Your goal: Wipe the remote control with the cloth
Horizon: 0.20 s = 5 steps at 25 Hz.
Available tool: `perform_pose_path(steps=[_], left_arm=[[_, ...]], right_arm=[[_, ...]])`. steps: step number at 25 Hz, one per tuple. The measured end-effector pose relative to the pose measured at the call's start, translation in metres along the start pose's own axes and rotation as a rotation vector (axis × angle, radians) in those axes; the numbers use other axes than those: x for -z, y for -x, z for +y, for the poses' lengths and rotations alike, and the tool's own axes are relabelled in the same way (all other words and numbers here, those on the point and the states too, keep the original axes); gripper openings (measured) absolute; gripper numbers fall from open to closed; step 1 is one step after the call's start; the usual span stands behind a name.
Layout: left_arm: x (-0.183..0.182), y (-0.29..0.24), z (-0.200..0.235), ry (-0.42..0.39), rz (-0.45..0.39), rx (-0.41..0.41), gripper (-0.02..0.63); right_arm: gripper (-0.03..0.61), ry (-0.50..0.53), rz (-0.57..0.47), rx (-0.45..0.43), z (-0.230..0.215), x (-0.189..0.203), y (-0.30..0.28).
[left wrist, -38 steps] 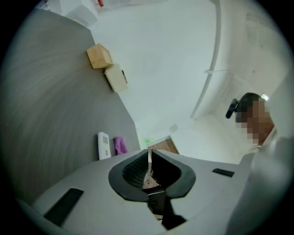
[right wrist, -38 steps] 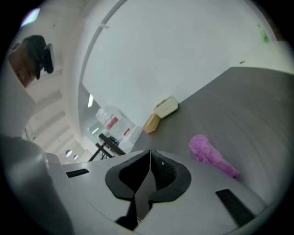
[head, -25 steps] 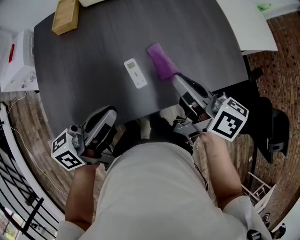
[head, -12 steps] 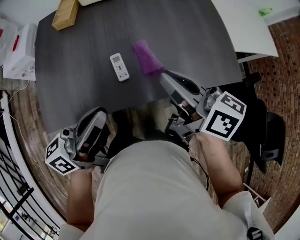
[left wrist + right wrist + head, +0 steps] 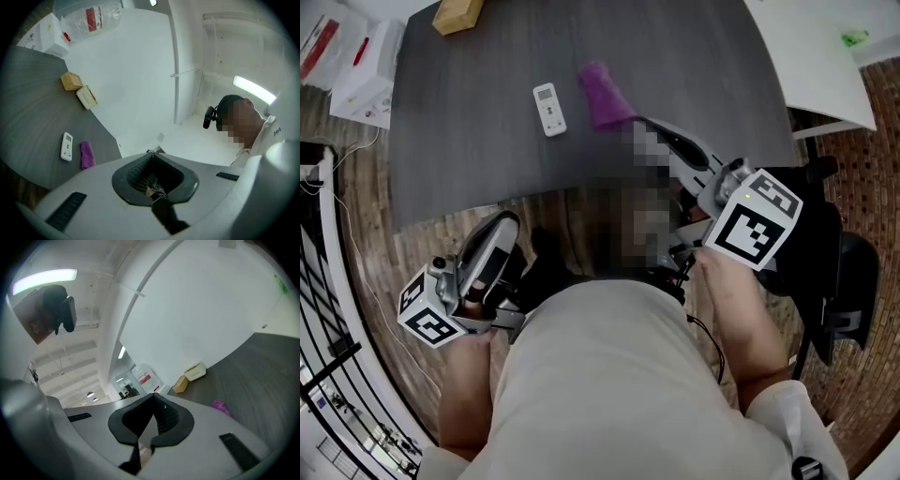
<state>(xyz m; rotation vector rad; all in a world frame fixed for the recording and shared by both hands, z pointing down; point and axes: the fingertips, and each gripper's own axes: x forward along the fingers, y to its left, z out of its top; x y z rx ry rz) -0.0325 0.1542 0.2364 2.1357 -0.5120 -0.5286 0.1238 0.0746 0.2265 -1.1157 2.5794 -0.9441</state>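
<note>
On the dark grey table [image 5: 469, 141], toward its far side, the remote control [image 5: 548, 109] lies flat, screen up. The purple cloth [image 5: 602, 96] lies just to its right, and the two are apart. Right gripper [image 5: 153, 395]: jaws pressed together, nothing between them. It reaches over the table from the near-right side, tip close to the cloth's near end; contact cannot be confirmed. Left gripper [image 5: 152, 154]: jaws likewise pressed together and empty, held off the table at the near left, above the wooden floor [image 5: 422, 234]. A wooden block [image 5: 457, 13] rests at the table's far-left edge.
</note>
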Motion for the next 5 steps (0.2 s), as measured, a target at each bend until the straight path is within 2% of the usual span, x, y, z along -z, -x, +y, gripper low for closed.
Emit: perform_pose_path(steps=[5], left_arm=[[0.011, 0.012, -0.014, 0.005, 0.018, 0.028, 0.008]], right_arm=[[0.011, 0.174, -0.059, 0.110, -0.022, -0.013, -0.015]])
